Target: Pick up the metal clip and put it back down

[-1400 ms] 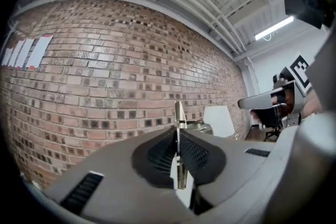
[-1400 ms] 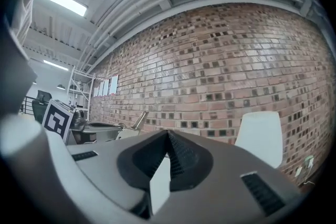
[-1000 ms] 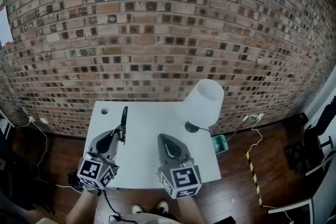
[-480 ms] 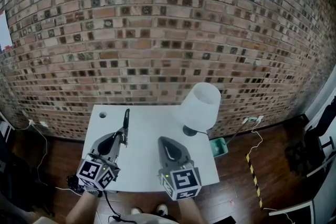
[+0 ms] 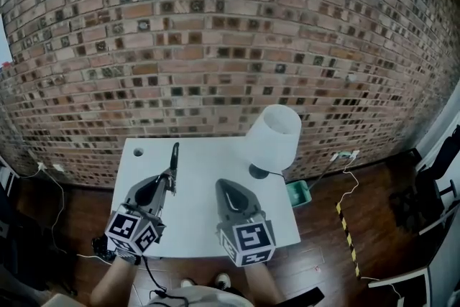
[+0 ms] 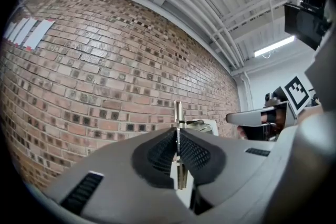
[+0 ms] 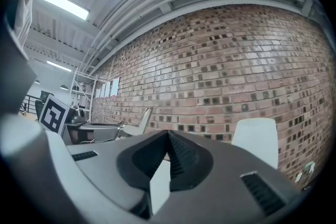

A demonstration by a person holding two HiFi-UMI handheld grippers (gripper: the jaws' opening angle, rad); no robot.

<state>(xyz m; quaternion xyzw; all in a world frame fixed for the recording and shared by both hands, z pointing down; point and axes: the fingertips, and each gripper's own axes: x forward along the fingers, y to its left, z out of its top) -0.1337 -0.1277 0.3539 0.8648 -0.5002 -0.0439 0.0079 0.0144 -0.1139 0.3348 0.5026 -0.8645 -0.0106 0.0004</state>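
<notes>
Though only a sliver overhead, metal clip (image 6: pixel 178 113) pinched in left tongs (image 6: pixel 177 136); right tongs (image 7: pixel 168 139) closed, empty.

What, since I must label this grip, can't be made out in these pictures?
The slim metal clip: left gripper view shows it edge-on, sides hidden by pads of the left gripper.
Head view: clip too small and dark; contact with the white table cannot be told.
The white-shaded lamp: base partly behind its shade in head view; right gripper view cuts it off behind the right gripper.
</notes>
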